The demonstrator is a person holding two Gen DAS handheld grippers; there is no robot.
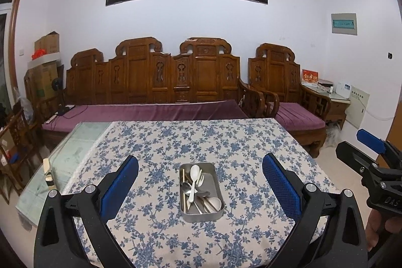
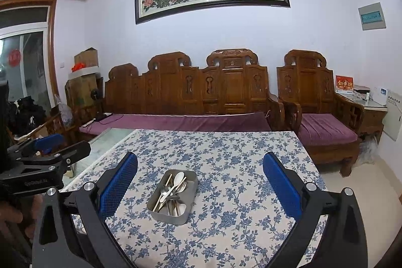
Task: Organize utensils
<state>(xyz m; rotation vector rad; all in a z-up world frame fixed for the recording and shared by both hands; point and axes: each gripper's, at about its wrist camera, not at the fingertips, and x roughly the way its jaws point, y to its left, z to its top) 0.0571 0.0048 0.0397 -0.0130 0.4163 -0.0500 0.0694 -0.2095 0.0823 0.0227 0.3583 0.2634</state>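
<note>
A metal tray [image 1: 216, 214] sits on the floral tablecloth [image 1: 163, 142] and holds several utensils: a white spoon [image 1: 194, 173], a white fork [image 1: 201, 178], metal spoons [image 1: 186, 187] and chopsticks [image 1: 184, 192]. My left gripper [image 1: 200, 168] is open and empty, above the table in front of the tray. The tray [image 2: 160, 212] with the white spoon [image 2: 179, 178] also shows in the right wrist view. My right gripper [image 2: 200, 168] is open and empty, also held short of the tray. Each gripper shows at the edge of the other's view.
The table [image 1: 75, 150] has a bare glass strip at the left with a small object [image 1: 48, 173] on it. A carved wooden sofa [image 1: 155, 82] with purple cushions stands behind the table, an armchair [image 1: 284, 92] to its right. Boxes [image 1: 46, 62] are stacked at the far left.
</note>
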